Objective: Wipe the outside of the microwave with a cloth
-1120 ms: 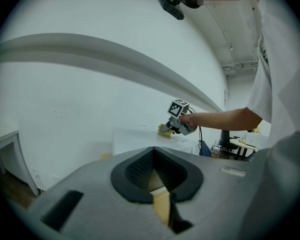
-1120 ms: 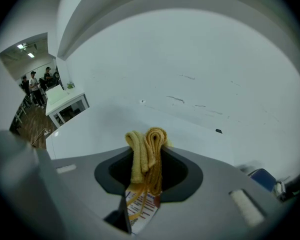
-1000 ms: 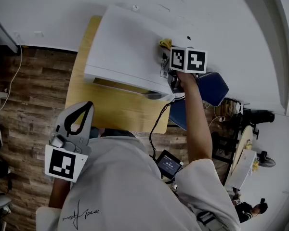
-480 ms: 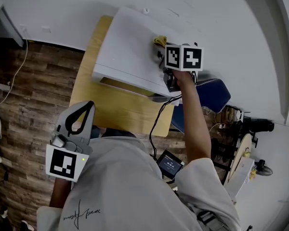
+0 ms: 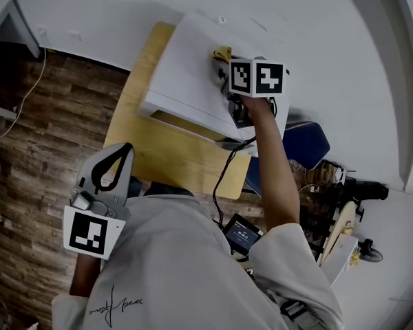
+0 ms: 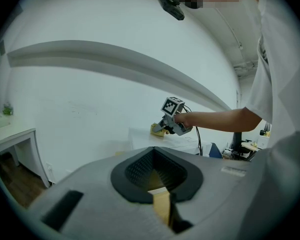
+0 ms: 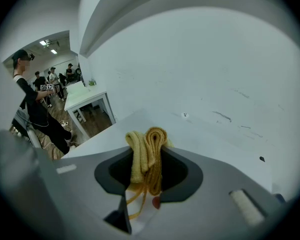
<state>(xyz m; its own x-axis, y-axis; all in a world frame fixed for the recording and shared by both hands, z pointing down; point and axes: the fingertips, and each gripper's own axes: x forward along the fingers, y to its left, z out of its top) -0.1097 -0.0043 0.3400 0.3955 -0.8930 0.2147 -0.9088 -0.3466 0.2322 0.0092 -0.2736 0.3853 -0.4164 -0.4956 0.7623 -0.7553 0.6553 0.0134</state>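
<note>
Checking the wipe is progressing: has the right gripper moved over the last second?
Yes. The right gripper and cloth slid left across the microwave top, away from its right edge.

From above, the right gripper (image 5: pixel 225 66) covers all but a corner of the yellow cloth (image 5: pixel 222 51), the microwave (image 5: pixel 189 74) hides the far part of the wooden table (image 5: pixel 158 153), and the people (image 7: pixel 52 79) standing far down the room, in the right gripper view, are too small to tell apart.
</note>
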